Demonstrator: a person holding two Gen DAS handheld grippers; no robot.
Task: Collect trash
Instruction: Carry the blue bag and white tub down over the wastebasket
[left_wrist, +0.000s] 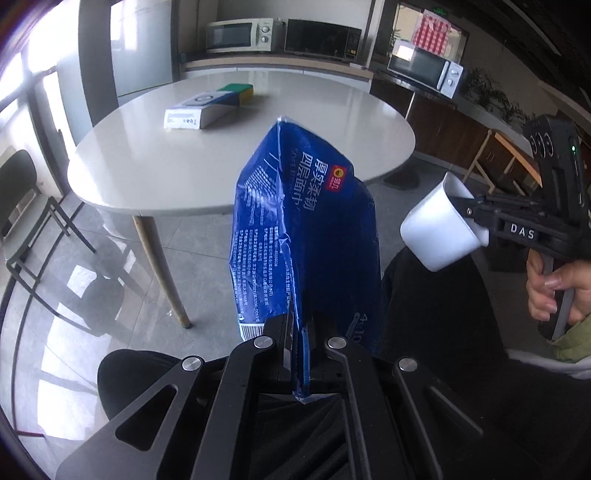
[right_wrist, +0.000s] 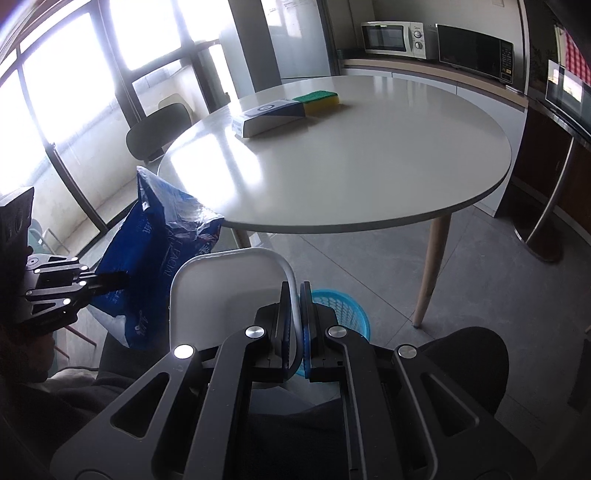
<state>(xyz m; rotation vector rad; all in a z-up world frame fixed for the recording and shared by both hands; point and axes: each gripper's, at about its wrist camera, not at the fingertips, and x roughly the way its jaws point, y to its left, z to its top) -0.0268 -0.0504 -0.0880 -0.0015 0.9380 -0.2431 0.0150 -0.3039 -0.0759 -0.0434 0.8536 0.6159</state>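
Observation:
My left gripper (left_wrist: 301, 328) is shut on a crumpled blue tissue wrapper (left_wrist: 303, 229) and holds it upright in the air, in front of the table. The wrapper also shows in the right wrist view (right_wrist: 155, 254), with the left gripper (right_wrist: 110, 280) clamped on its side. My right gripper (right_wrist: 295, 325) is shut on the rim of a white plastic cup (right_wrist: 225, 291). The cup shows in the left wrist view (left_wrist: 437, 229) at the right, held by the right gripper (left_wrist: 469, 218). A blue plastic basket (right_wrist: 347, 314) stands on the floor just beyond the cup.
A round white table (right_wrist: 369, 155) stands ahead with a white and blue box (right_wrist: 269, 118) and a green and yellow sponge (right_wrist: 319, 100) on it. A dark chair (left_wrist: 22, 206) stands at the left. Microwaves (left_wrist: 240, 35) line the back counter.

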